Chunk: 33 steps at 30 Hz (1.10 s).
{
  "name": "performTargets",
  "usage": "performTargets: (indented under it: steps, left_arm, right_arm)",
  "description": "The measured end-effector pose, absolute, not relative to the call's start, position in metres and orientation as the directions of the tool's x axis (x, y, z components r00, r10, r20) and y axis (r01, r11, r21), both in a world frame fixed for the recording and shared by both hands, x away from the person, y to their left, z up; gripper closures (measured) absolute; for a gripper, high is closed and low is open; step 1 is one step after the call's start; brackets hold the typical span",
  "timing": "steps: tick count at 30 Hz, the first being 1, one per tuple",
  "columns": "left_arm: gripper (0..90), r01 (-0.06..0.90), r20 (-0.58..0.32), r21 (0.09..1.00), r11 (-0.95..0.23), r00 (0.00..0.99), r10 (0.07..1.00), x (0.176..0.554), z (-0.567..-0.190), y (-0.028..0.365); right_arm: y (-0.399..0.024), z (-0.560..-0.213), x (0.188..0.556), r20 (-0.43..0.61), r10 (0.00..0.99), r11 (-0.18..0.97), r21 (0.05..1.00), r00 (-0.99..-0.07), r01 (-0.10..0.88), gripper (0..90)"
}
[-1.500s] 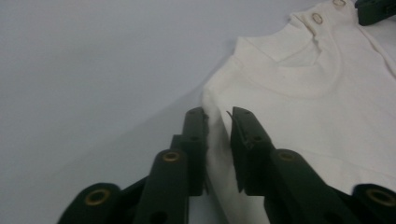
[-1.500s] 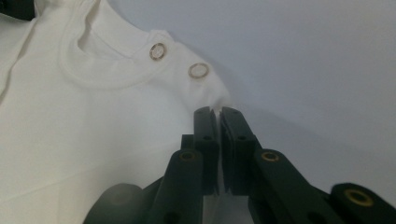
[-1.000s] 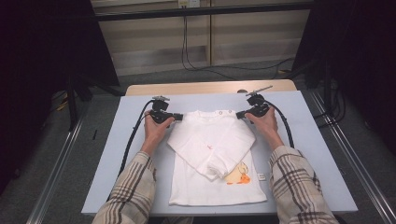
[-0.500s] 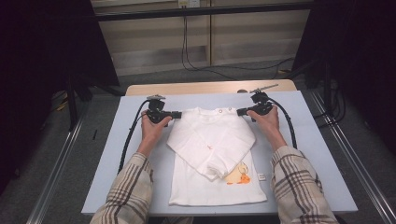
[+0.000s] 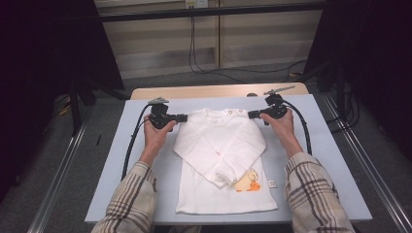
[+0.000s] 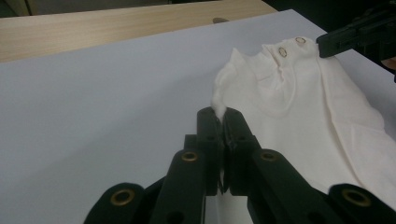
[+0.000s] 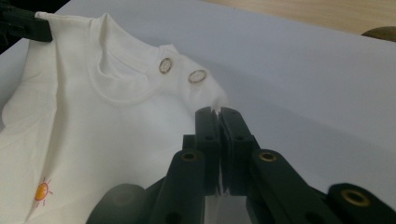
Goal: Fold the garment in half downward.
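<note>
The pale blue table [image 5: 145,194] carries the work, with a strip of wooden board [image 5: 218,91] along its far edge and grey floor around it; black cables [image 5: 133,141] trail from each tool back along the person's plaid sleeves [image 5: 128,204], and nothing lies between the tools and the cloth. A small white shirt [image 5: 214,194] lies flat at the middle of the table, sleeves folded across its chest, an orange print [image 5: 250,182] near its lower hem and two snap buttons [image 7: 180,70] on one shoulder. The left gripper [image 5: 180,117] is clamped on the shoulder corner at the person's left, a tuft of white fabric pinched between its closed jaws in the left gripper view [image 6: 223,122]. The right gripper [image 5: 251,114] is closed the same way on the opposite shoulder, just beside the snaps, as the right gripper view [image 7: 219,120] shows. Compared with a second ago, the left hand [image 5: 156,133] has drawn outward and a little up, so the shoulder line is pulled straighter and the corner lifts off the table; the right hand [image 5: 282,125] has hardly shifted.
</note>
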<state>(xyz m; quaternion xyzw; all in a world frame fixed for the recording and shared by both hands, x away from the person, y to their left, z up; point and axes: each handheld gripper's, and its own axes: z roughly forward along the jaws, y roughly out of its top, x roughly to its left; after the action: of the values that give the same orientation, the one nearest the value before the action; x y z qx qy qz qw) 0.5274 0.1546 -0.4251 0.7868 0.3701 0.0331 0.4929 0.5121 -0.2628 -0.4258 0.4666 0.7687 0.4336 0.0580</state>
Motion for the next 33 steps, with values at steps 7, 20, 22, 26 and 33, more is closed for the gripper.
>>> performTargets:
  steps: [7,20,22,26,33]
  left_arm:
    - [86.8,0.541,-0.314,0.808,-0.234,0.731,0.606,0.524,-0.421,0.158]
    - [86.9,0.524,-0.308,0.821,-0.227,0.741,0.597,0.512,-0.414,0.161]
    - [86.9,0.526,-0.314,0.822,-0.221,0.741,0.594,0.510,-0.416,0.163]
    - [86.9,0.523,-0.316,0.825,-0.216,0.743,0.590,0.507,-0.414,0.163]
    - [86.9,0.500,-0.297,0.836,-0.226,0.759,0.579,0.500,-0.407,0.164]
  right_arm:
    - [-0.263,-0.422,0.509,0.318,0.763,0.184,0.728,-0.563,0.660,86.9]
    - [-0.264,-0.412,0.500,0.319,0.751,0.178,0.745,-0.578,0.643,86.9]
    - [-0.264,-0.410,0.498,0.317,0.746,0.182,0.749,-0.586,0.637,86.9]
    - [-0.264,-0.407,0.494,0.310,0.739,0.190,0.756,-0.598,0.627,86.9]
    - [-0.265,-0.404,0.487,0.314,0.734,0.179,0.766,-0.602,0.618,86.9]
